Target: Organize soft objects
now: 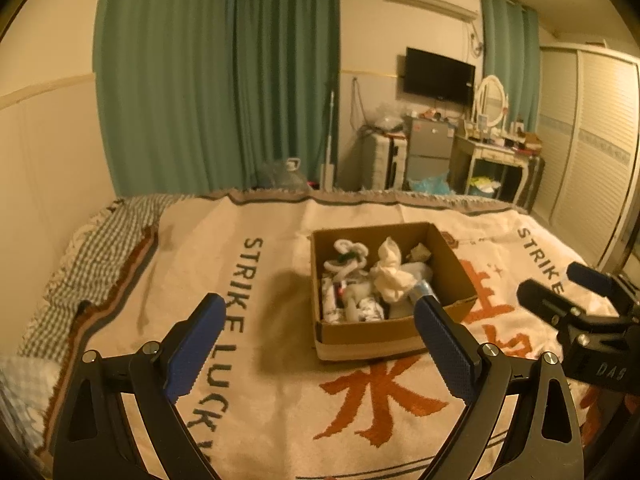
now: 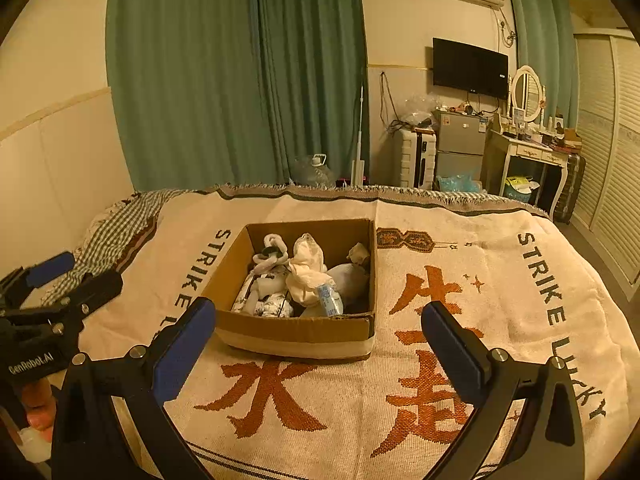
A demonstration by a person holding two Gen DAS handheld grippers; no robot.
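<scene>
A brown cardboard box [image 1: 360, 334] [image 2: 296, 330] stands on the bed blanket. It holds several soft items: a cream cloth bundle [image 1: 390, 270] [image 2: 306, 272], rolled white socks [image 1: 346, 258] [image 2: 274, 254] and patterned pieces [image 2: 268, 304]. My left gripper [image 1: 320, 316] is open and empty, held above the blanket in front of the box. My right gripper [image 2: 320, 320] is open and empty, also in front of the box. The right gripper also shows at the right edge of the left wrist view [image 1: 560, 292]; the left one shows at the left edge of the right wrist view [image 2: 60, 276].
The cream blanket [image 1: 280, 420] [image 2: 480, 320] with orange characters covers the bed. A checked sheet [image 1: 100, 240] lies at the left edge. Beyond the bed are green curtains [image 1: 220, 80], a small fridge [image 2: 460, 144], a dressing table [image 2: 532, 152] and a wardrobe [image 1: 592, 140].
</scene>
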